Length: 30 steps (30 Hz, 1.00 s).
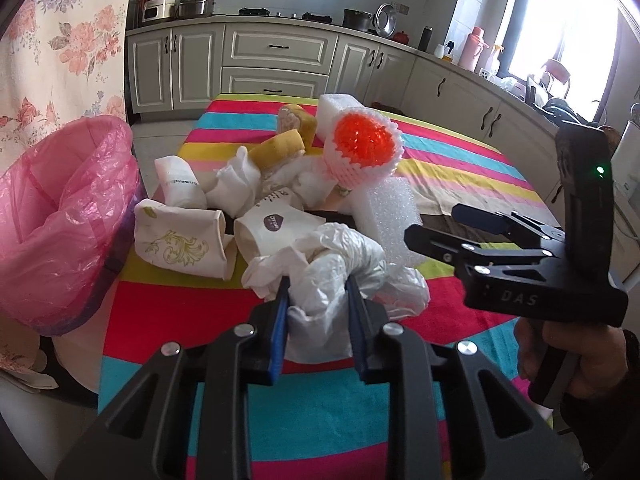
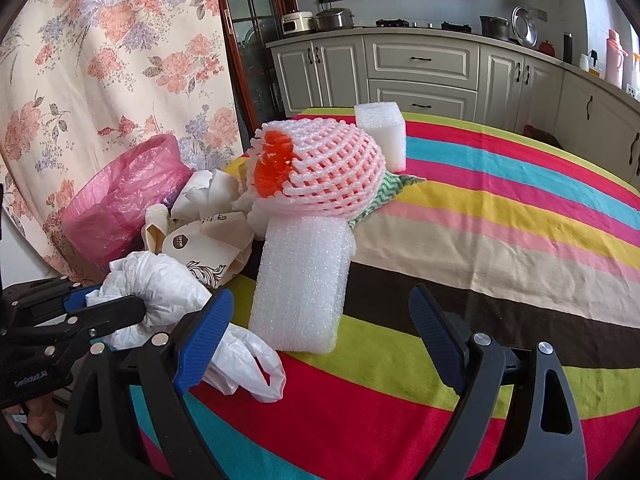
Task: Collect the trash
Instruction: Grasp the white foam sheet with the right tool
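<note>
We see our left tool (image 1: 316, 292) clamped on a crumpled white plastic bag (image 1: 332, 264), which lies on the striped, many-coloured cloth of the worktop (image 1: 168, 312) near its left edge. Our right tool (image 2: 320, 320) stands with its blue pads apart, nothing between them, just before a white foam block (image 2: 300, 280). A bin lined with a pink plastic bag (image 1: 60, 216) stands just off the worktop's left edge.

Upright foam block (image 2: 300, 284) between open jaws
</note>
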Each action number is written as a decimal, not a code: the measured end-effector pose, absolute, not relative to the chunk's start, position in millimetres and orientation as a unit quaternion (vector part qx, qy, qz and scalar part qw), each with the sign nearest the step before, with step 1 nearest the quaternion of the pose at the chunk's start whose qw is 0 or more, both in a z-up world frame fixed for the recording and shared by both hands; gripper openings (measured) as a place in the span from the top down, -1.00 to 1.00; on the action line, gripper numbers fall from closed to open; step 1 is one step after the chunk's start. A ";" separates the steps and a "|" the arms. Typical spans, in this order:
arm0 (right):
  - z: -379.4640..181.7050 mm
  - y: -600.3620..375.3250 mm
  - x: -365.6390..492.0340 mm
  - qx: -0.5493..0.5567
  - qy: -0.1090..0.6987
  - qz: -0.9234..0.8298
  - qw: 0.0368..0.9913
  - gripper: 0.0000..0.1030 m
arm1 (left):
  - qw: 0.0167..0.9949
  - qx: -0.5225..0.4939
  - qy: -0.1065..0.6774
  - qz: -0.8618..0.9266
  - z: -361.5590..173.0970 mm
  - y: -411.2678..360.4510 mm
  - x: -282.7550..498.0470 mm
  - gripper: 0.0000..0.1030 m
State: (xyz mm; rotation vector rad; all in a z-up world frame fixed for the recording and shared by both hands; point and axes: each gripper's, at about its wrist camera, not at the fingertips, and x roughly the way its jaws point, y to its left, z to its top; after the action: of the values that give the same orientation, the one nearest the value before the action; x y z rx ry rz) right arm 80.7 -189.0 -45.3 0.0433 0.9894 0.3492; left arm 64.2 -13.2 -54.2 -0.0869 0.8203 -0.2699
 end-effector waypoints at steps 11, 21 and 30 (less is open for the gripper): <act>-53.7 -175.4 95.7 0.021 0.492 0.168 0.854 -0.54 | 0.908 -0.034 0.395 -0.134 -53.1 -3.5 55.8 0.50; -66.4 -160.4 104.4 0.010 0.514 0.173 0.840 -0.10 | 0.912 -0.042 0.386 -0.131 -47.5 6.5 52.0 0.51; -43.7 -164.3 90.2 0.016 0.495 0.179 0.850 -0.07 | 0.919 -0.047 0.371 -0.128 -34.9 13.3 45.1 0.50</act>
State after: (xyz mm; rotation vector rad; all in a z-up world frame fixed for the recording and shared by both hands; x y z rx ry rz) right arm 90.2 -164.3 -43.7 0.0342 1.0433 0.3769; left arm 45.1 13.3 -34.9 -0.0967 0.7629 -0.2626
